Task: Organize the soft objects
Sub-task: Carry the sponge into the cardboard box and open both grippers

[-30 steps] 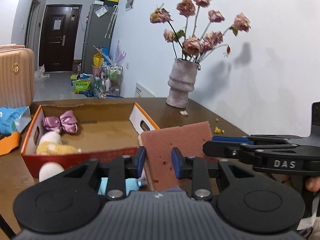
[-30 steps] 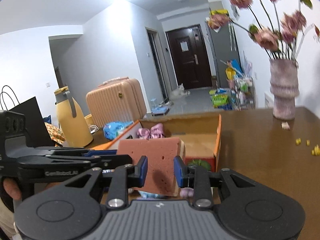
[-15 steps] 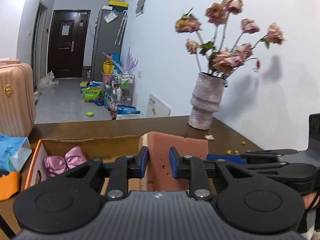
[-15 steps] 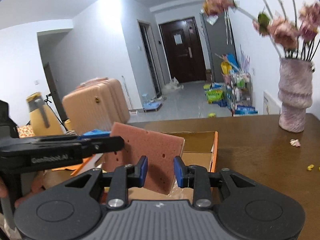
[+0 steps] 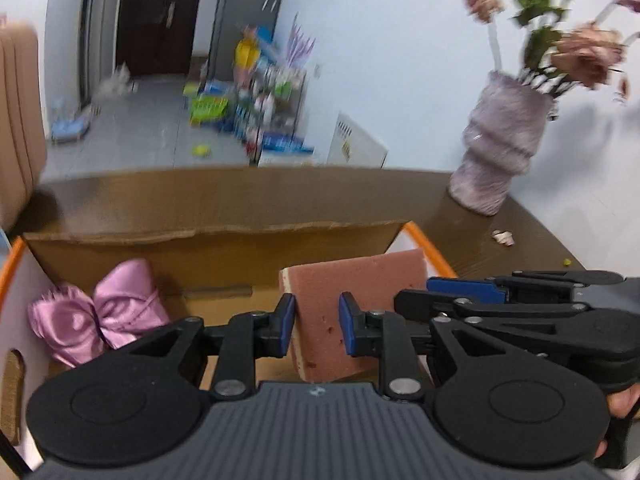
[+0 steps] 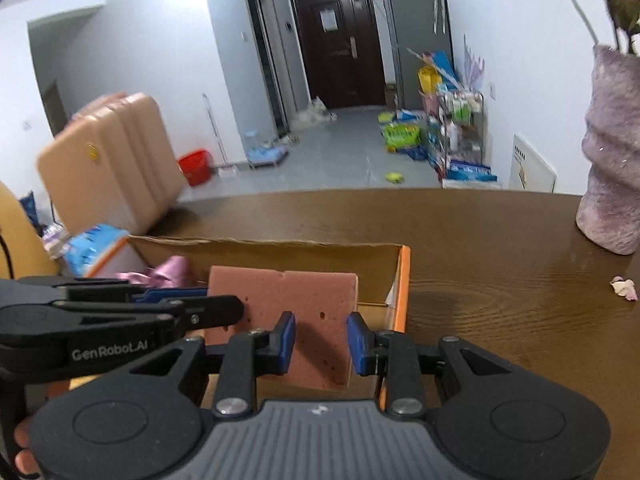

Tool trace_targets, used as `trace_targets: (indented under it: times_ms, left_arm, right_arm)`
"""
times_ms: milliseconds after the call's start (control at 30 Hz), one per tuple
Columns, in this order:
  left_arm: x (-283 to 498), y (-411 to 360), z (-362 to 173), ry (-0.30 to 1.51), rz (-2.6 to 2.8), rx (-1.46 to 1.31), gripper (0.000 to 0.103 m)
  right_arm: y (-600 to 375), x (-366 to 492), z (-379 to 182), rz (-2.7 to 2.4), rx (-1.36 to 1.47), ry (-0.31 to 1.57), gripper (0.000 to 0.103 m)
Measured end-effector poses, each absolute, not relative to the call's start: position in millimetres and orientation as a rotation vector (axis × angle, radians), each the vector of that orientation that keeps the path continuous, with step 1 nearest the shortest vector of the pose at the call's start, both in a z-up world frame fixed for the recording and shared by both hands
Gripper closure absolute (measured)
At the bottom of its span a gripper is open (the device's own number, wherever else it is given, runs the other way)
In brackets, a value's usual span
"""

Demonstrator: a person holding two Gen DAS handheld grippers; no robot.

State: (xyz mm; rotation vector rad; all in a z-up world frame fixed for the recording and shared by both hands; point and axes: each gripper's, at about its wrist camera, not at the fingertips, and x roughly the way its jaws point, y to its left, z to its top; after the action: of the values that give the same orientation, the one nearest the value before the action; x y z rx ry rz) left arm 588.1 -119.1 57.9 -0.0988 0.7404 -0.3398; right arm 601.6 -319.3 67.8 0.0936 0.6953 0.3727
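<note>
Pink sponge (image 5: 352, 296) upright over the open cardboard box (image 5: 208, 240).
Pinched on its near edge by left tool (image 5: 314, 326), and likewise clenched by right tool (image 6: 321, 342); long axis running across between both, purple satin bow (image 5: 100, 316) lying leftward inside, box floor straight below.

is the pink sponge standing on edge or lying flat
On edge: the sponge stands upright over the cardboard box, between the left gripper pads.
</note>
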Motion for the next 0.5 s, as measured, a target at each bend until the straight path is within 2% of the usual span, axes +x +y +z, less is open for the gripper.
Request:
trace_targets:
  times_ms: [67,100,167,267,500]
  left_arm:
    - [591,-115,58,0.746,-0.336,-0.099,0.074]
    - [589,-115,60,0.725,-0.329,-0.081,0.065]
    - [587,-115,64,0.707,-0.317,-0.056,0.057]
    - [583,-111,67,0.693,-0.301,-0.028,0.055]
    - [563,-94,92,0.661,-0.253,-0.033,0.042]
  right_arm:
    - [-313,614,63,0.36,0.07,0.715,0.073]
    - [-310,617,62,0.358,0.062,0.716,0.074]
    - [-304,618,61,0.355,0.049,0.713,0.073]
    - [-299,617,61,0.348,0.026,0.709,0.065]
    - [-296,594,88,0.335,-0.007,0.68,0.06]
